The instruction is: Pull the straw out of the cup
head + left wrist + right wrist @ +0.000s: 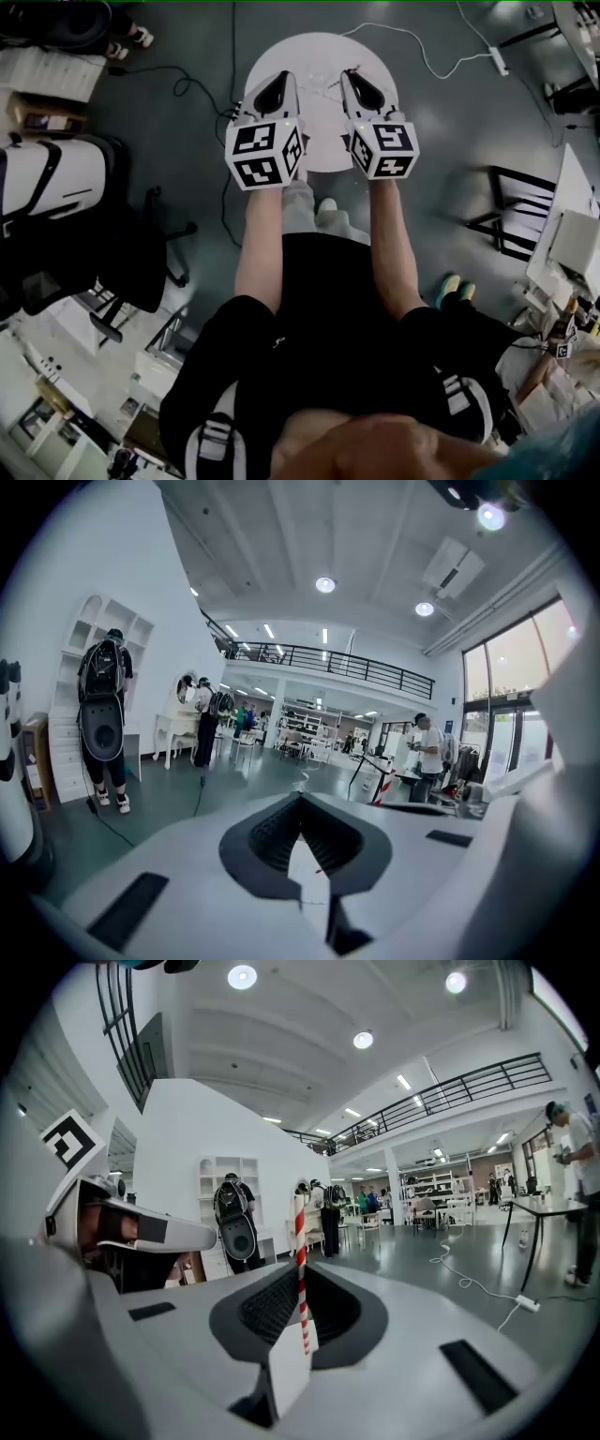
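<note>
A red-and-white striped straw [300, 1232] stands upright between the jaws of my right gripper [300, 1271], which is shut on it. In the head view, the right gripper [350, 75] and left gripper [280, 77] hover side by side over a small round white table [319, 131]. The left gripper [301, 797] has its jaws together with nothing gripped. From the right gripper view, the left gripper [108, 1232] shows close by at the left. No cup shows in any view.
A black office chair [84, 253] stands to the left of the table. A white cable [422, 52] and a power strip [498, 61] lie on the grey floor behind it. A black frame [516, 220] stands to the right. Several people stand in the hall, one with a backpack [103, 714].
</note>
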Demonstrator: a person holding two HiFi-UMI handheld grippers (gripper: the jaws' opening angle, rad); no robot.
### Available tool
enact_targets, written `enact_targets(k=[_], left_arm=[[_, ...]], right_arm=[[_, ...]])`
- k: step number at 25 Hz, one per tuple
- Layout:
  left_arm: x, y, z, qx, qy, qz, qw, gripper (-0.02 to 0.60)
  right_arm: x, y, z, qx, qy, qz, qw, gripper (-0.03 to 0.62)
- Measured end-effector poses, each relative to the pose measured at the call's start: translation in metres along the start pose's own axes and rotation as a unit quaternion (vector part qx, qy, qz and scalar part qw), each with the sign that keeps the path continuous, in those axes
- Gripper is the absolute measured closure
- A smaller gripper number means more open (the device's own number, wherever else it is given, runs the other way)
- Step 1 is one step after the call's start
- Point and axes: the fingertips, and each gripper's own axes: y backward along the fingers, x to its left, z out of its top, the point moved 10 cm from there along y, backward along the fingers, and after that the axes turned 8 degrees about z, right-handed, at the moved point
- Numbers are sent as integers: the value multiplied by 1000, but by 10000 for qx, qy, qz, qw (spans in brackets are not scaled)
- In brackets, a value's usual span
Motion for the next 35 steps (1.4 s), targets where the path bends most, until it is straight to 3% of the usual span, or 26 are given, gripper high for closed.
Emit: enact_targets(k=[9, 16, 35], left_arm=[[-48, 64, 14, -606, -328, -50, 9976, 574], [-64, 85, 36, -1054, -491, -135, 9931, 574], [-64, 93, 21, -1107, -533, 23, 9924, 574]], right_arm=[[28, 68, 28, -398, 233, 303, 9985, 556], [32, 95, 59, -711, 510, 178, 9960, 559], [23, 105, 61, -772, 607, 293, 9947, 559]])
